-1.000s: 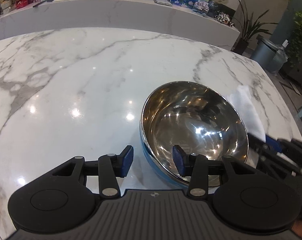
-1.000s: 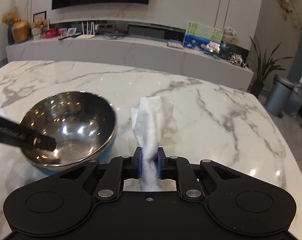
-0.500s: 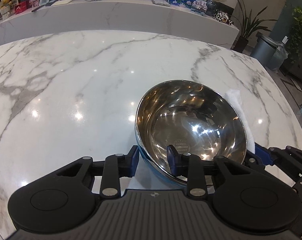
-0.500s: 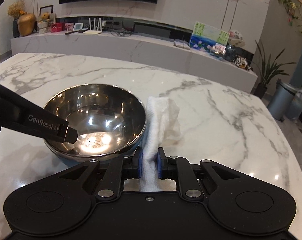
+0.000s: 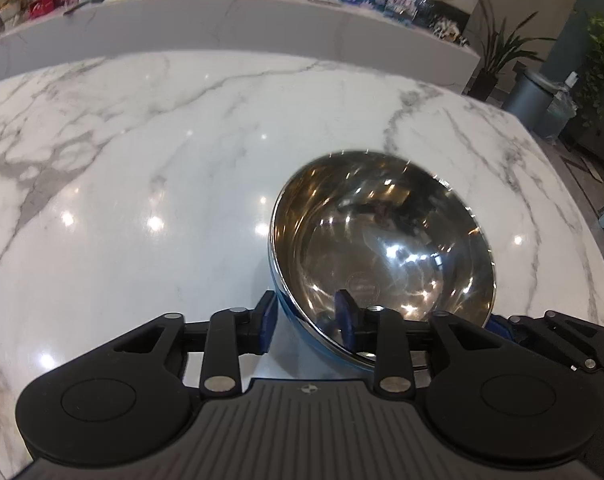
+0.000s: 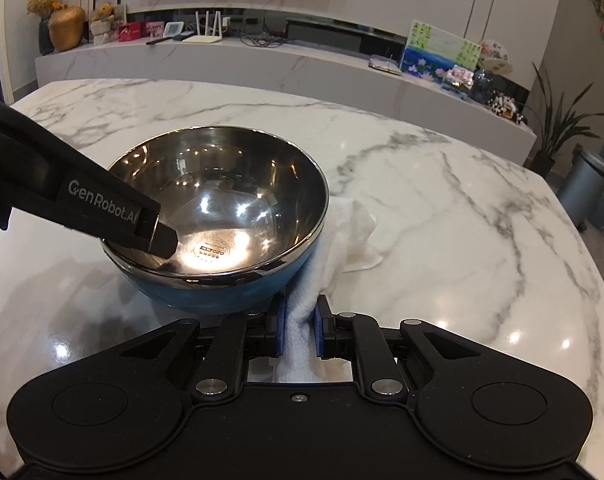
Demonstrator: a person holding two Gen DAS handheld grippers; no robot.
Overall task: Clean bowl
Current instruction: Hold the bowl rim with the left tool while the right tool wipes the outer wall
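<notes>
One steel bowl (image 6: 222, 216), one white cloth (image 6: 342, 240), two grippers, one marble table (image 6: 442, 208)

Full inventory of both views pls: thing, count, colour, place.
bowl: 1, steel inside, blue outside, on the table
cloth: 1, white, against the bowl's right side
table: 1, white marble, foreground
ledge: 1, white marble, behind the table
vase: 1, gold, ledge, far left
painting: 1, blue and green, ledge, right
bin: 1, grey, floor, far right
plant: 1, green, beside the bin
left tool: 1, black, blue pads, bowl rim between jaws that have just been opening; grip unclear
right tool: 1, black, blue pads, shut on the cloth
</notes>
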